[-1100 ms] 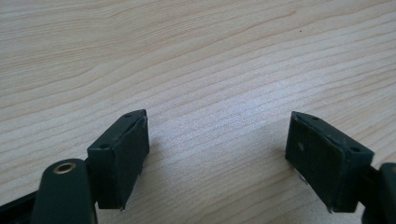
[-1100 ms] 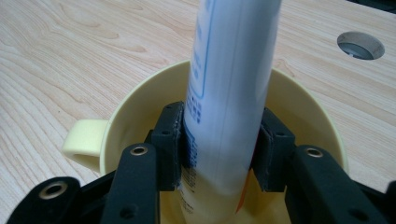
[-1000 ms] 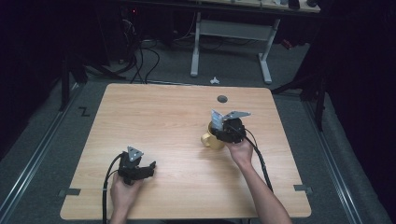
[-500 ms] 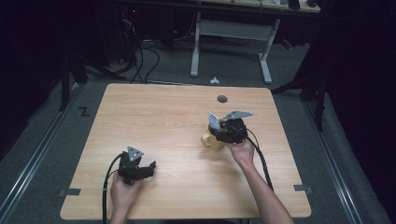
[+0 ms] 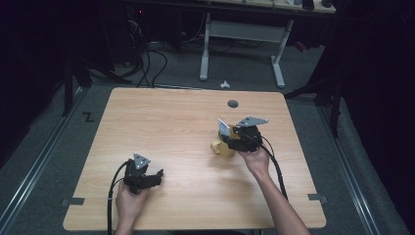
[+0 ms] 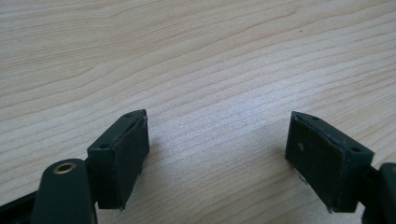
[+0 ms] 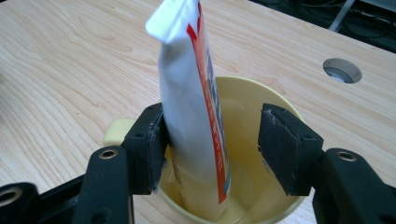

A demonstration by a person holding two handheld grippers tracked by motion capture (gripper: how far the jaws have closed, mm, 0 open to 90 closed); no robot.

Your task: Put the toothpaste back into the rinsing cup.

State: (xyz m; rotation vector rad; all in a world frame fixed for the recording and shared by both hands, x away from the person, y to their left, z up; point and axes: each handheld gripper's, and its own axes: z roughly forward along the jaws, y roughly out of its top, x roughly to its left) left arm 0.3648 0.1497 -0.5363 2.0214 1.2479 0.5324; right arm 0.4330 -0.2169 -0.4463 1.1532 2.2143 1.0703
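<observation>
- The right tongs (image 7: 212, 149) hang over a pale yellow cup (image 7: 261, 100) that stands upright on the wooden bench (image 7: 60, 60), right of the middle of it in the high view.
- A white tube (image 7: 187, 107) with red and blue print stands in the cup, its lower end down at the bottom and its flat crimped end up, leaning a little toward the far left in the right gripper view.
- The right tongs have just been opening: their jaws now stand released, with the tube between them.
- One jaw lies against or just beside the tube's white side; the other stands clearly apart from it, with a gap showing the cup's inner wall. No squeeze on the tube is visible.
- The cup's handle (image 7: 116, 130) pokes out just behind the near jaw in that view.
- In the high view the right tongs (image 5: 230, 134) sit above the cup (image 5: 222, 148), the tube's top (image 5: 223, 125) showing just beside the gripper's body, with the right hand (image 5: 255, 159) behind it.
- A round hole (image 5: 233, 104) in the bench lies beyond the cup, well apart from it.
- The left tongs (image 6: 217, 154) are released, jaws spread wide over bare wood with nothing between them.
- In the high view the left tongs (image 5: 159, 175) rest low at the near left part of the bench, well apart from the cup, held by the left hand (image 5: 129, 198), with a black cable (image 5: 113, 183) looping back toward the person.
</observation>
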